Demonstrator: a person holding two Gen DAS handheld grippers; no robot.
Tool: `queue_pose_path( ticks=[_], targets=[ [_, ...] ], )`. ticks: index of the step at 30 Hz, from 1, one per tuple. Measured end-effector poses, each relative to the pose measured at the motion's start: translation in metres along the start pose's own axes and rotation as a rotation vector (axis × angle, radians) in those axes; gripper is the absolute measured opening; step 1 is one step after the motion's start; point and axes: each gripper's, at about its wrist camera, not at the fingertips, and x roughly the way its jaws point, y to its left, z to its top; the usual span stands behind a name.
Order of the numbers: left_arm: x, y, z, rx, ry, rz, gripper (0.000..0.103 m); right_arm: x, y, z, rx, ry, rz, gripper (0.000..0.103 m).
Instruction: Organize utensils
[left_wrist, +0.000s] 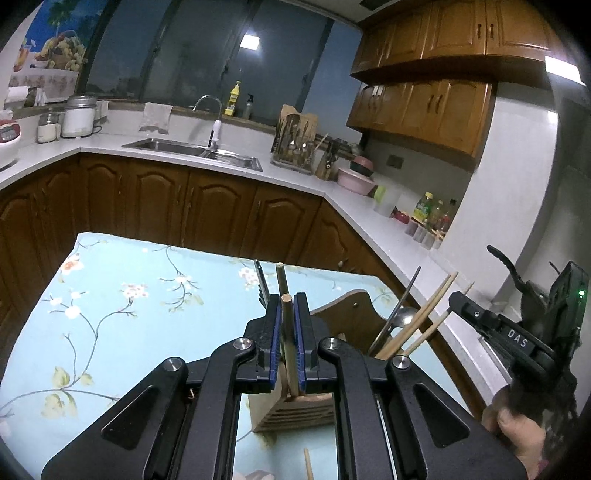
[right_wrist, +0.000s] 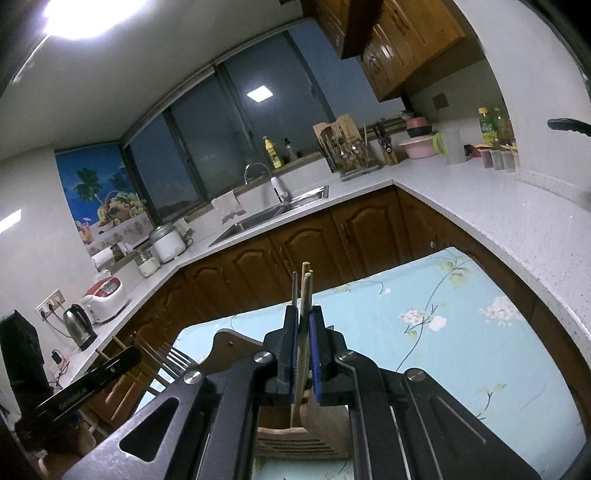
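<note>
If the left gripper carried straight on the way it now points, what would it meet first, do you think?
Probably nothing close: the left gripper, shut on a wooden chopstick, points over the floral tablecloth toward the brown cabinets. Depth is unclear.

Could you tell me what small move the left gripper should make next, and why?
Probably open. The left gripper is shut on a chopstick that stands upright with its lower end already inside the wooden holder on the table, so releasing should leave it stored beside the fork.
</note>
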Motion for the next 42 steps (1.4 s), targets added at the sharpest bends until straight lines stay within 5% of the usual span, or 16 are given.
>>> queue_pose_path(
  ticks=[7,9,12,14,19,26,42],
  targets=[
    [0.003,0.0,-0.002,-0.003,0.018,-0.006,0.006,0.003,-0.004,-0.003,0.009,0.016,0.007,0.011],
    [0.001,-0.002,-0.002,0.001,0.015,-0.009,0.013,0.0,-0.004,-0.004,0.011,0.012,0.007,0.013],
    [-0.005,-0.004,-0.002,0.001,-0.004,-0.012,0.032,-0.006,-0.004,-0.003,0.011,-0.002,0.006,0.034],
    [-0.01,-0.007,-0.001,0.004,-0.019,-0.017,0.036,-0.01,-0.001,-0.001,0.008,-0.013,0.005,0.058],
    [-0.031,-0.012,0.001,0.001,-0.064,-0.021,0.046,-0.029,0.004,0.002,0.007,-0.054,0.022,0.082],
    [-0.074,0.001,-0.024,-0.047,-0.114,0.024,0.078,-0.052,0.012,-0.014,-0.025,-0.062,0.024,0.09],
    [-0.149,0.027,-0.13,-0.094,-0.032,0.111,0.091,-0.123,0.021,-0.123,-0.07,0.052,0.037,0.092]
  ],
)
